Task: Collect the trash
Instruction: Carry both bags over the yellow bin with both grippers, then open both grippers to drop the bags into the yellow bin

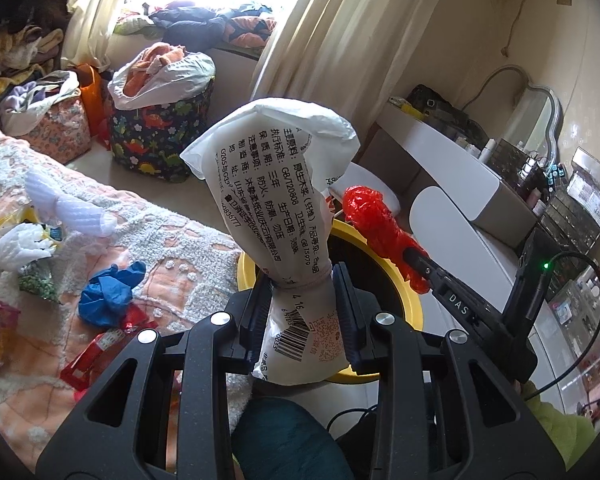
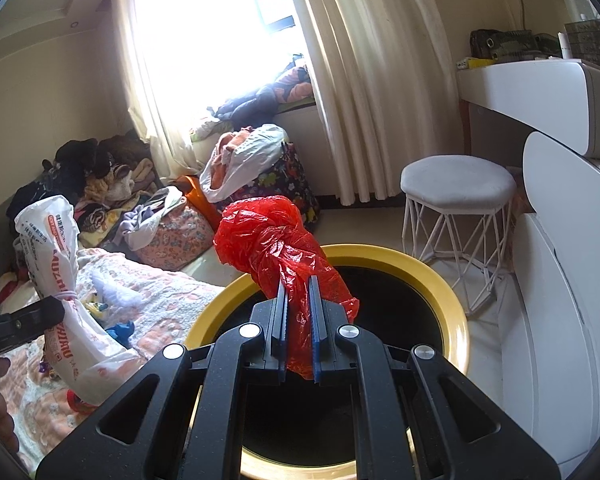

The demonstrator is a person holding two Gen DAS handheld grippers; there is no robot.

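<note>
The bed (image 1: 100, 240), under a peach and cream tufted cover, lies just left of the bin (image 2: 452, 292), a round bin with a yellow rim and a black inside, standing on the pale floor. A white vanity (image 2: 540, 96) runs along the bin's right side, close to its rim, and a white stool (image 2: 458, 184) with wire legs stands beyond the bin, near the curtain (image 2: 360, 80). Further beyond the bin, under the window, sit a dinosaur-print bag (image 1: 156, 136) stuffed with cloth and a floral bag (image 1: 60, 128).

The left gripper (image 1: 302, 300) is clamped on a white wrapper (image 1: 276, 184), a long plastic pack printed with black Chinese text and a barcode, squeezed to a waist where the pads press it and flaring open at the top. It hangs at the bin's left rim, over the bed's edge. The right gripper (image 2: 298, 300) is closed tight on a red bag (image 2: 276, 240), thin crinkled plastic twisted into a lump, held directly above the bin's black opening (nothing lies between the bag and the opening).

On the bed left of the bin lie a blue glove (image 1: 108, 292), a red wrapper (image 1: 100, 348) and a white crumpled piece (image 1: 24, 244).

Open floor shows only beyond the bin, toward the stool.
</note>
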